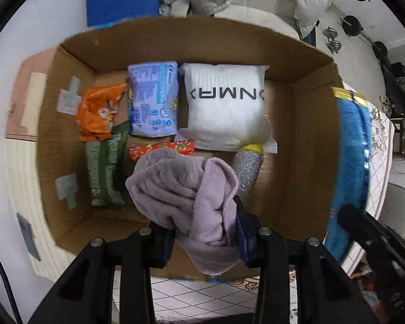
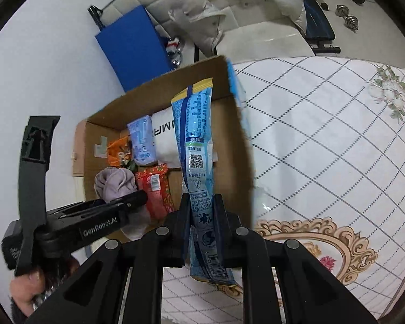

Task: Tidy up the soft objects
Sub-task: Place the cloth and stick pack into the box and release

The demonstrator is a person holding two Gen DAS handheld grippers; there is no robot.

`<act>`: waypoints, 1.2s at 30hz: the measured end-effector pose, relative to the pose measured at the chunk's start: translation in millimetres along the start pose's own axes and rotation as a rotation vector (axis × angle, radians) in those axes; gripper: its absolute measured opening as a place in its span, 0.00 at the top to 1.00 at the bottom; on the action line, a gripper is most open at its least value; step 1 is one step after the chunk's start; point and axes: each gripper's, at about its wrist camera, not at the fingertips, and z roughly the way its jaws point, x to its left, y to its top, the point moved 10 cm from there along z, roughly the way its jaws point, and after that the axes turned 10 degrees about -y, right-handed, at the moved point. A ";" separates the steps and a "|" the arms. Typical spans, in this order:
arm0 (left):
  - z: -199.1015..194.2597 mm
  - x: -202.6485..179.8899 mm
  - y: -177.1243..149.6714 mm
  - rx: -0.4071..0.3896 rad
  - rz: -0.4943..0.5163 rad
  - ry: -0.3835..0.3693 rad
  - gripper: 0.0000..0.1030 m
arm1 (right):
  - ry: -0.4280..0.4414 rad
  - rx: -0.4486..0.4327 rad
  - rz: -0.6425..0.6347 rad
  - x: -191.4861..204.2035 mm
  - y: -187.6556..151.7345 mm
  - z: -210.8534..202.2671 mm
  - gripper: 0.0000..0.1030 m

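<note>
My left gripper [image 1: 202, 224] is shut on a crumpled lilac cloth [image 1: 183, 189] and holds it over the near part of an open cardboard box [image 1: 310, 135]. The box holds a white sock pack [image 1: 226, 108], a pale blue tissue pack [image 1: 154, 100], an orange snack bag [image 1: 100, 110], a green packet [image 1: 102, 172], a red packet [image 1: 162, 148] and a silver scrubber [image 1: 247, 172]. My right gripper [image 2: 202, 210] is shut on a long blue packet [image 2: 197, 145], held above the box's right side [image 2: 237, 140]. The left gripper [image 2: 113, 210] with the cloth [image 2: 113, 183] shows in the right wrist view.
The box stands on a table with a white diamond-pattern cloth [image 2: 324, 148]. A blue mat [image 2: 135, 46], a white puffer jacket [image 2: 229, 2] and dumbbells [image 1: 333, 41] lie beyond the table on the floor.
</note>
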 end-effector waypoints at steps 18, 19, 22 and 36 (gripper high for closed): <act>21.6 13.9 15.8 0.049 0.002 -0.086 0.35 | -0.196 0.068 -0.030 -0.9 7.1 51.8 0.32; 17.3 14.6 15.6 0.037 0.009 -0.075 0.35 | -0.199 0.064 -0.034 -0.1 6.6 49.9 0.30; -1.2 19.8 10.2 -0.006 0.035 -0.041 0.35 | -0.228 0.048 -0.047 0.9 3.5 40.2 0.20; -70.2 49.2 -24.5 -0.241 0.056 0.082 0.05 | -0.298 -0.046 -0.136 8.8 -26.3 -2.5 0.02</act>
